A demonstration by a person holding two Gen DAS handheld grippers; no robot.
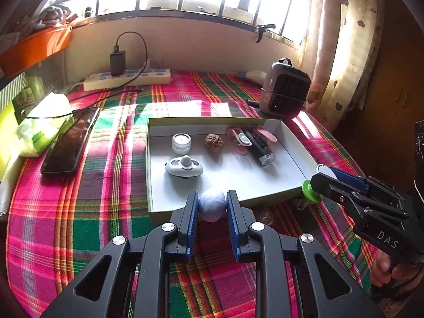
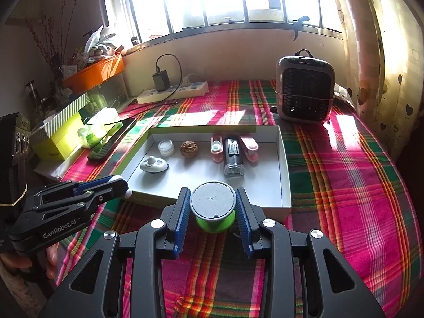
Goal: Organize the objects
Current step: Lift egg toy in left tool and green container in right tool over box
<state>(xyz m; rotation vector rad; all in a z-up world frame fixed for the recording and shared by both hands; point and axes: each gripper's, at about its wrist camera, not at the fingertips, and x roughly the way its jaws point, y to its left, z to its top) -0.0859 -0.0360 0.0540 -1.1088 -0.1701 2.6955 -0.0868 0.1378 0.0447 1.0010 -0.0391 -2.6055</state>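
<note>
Barred window [image 2: 225, 0] glaring (overexposed), sill [image 2: 212, 33] beneath; heart-print curtain [image 1: 341, 39] at right; plaid cloth [image 2: 344, 172] over surface, sun patches across it.

Both tongs [image 1: 212, 206] [image 2: 213, 206] clamped—(angled downward).

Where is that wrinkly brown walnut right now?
In both views the walnut sits in the white tray's back row, between the small clear jar and the pink clips.

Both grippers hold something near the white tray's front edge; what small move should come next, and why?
Probably carry the left gripper, shut on the pale blue egg-shaped object, forward over the white tray wall and lower it onto the bare front floor. The right gripper holds the green spool beside the tray.
</note>
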